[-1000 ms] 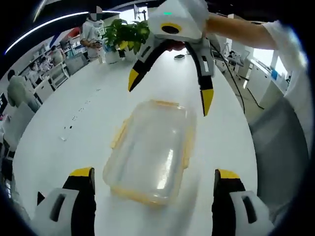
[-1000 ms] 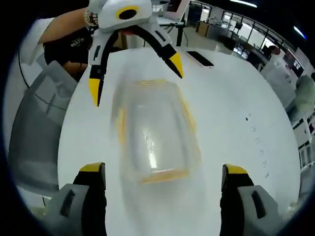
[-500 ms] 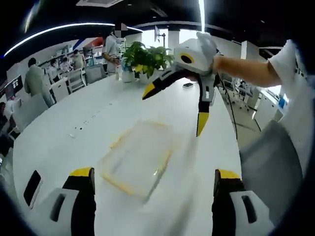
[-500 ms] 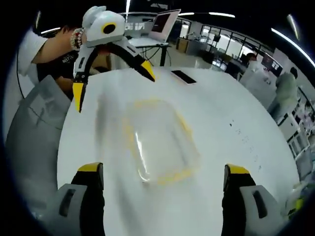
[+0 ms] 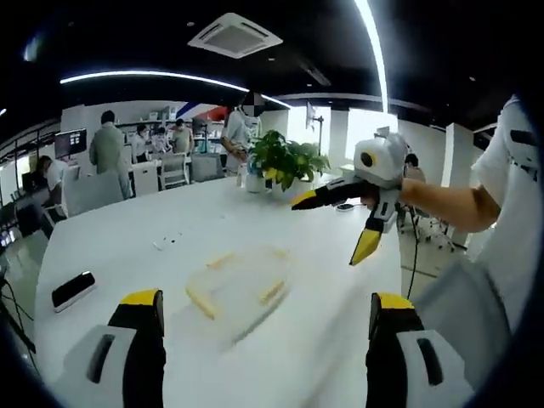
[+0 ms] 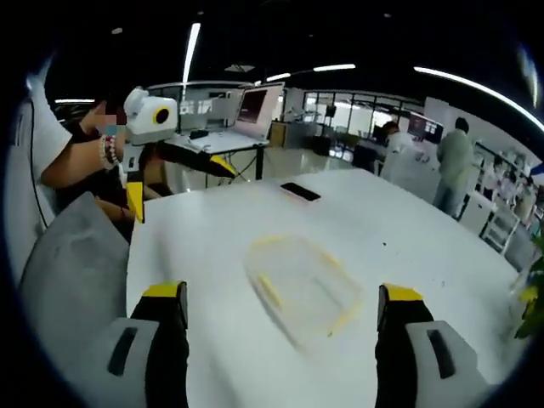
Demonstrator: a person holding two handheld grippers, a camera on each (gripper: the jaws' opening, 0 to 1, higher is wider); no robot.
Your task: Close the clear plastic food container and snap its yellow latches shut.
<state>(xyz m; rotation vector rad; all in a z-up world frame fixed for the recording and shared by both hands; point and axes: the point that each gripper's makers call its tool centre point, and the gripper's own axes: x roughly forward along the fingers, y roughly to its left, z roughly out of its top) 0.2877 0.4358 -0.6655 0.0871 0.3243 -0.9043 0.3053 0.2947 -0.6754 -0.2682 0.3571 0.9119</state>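
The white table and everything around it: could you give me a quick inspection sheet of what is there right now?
Surface: white table, large and glossy.
Job's things: clear food container with yellow latches lies flat on the table, lid on; too blurred to tell whether the latches are snapped.
Clutter: dark phone near one edge; another phone at the far side.
Grippers: left gripper and right gripper both open, apart from the container, holding nothing.
Cables: nothing seen.
Surroundings: open office, potted plant on the table, people standing behind.
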